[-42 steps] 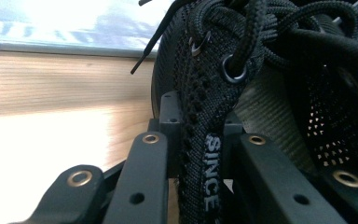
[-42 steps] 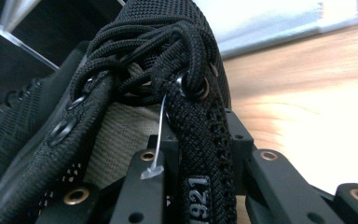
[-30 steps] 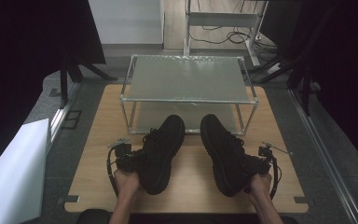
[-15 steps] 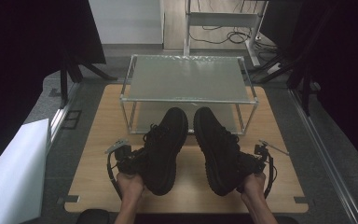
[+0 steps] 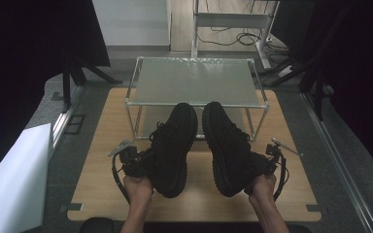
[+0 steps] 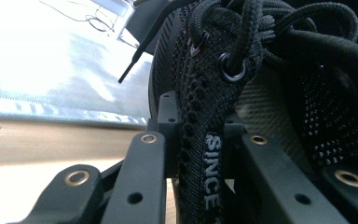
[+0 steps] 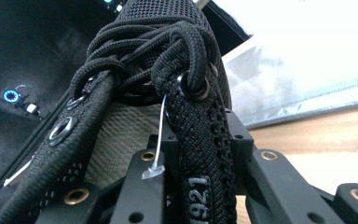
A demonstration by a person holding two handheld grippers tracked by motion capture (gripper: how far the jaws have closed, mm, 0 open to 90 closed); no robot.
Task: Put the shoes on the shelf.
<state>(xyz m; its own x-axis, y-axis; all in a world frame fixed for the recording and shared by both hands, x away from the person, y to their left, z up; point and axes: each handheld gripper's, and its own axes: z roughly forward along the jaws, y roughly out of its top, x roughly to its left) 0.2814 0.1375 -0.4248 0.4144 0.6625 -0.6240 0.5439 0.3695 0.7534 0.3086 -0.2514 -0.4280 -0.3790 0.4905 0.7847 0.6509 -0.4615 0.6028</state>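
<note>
Overhead, two black knit lace-up shoes, left gripper (image 5: 141, 160) clamping left shoe (image 5: 175, 143), right gripper (image 5: 261, 162) clamping right shoe (image 5: 226, 143)

Left shoe (image 6: 200, 93): matt black knit cloth, metal eyelets, woven cord laces. Rack (image 5: 194, 80): metal frame, frosted top. Table (image 5: 107, 145): smooth wood.

Dim, dark-edged high view; gripper views show blown-out glare behind and blurred foreground jaws.
</note>
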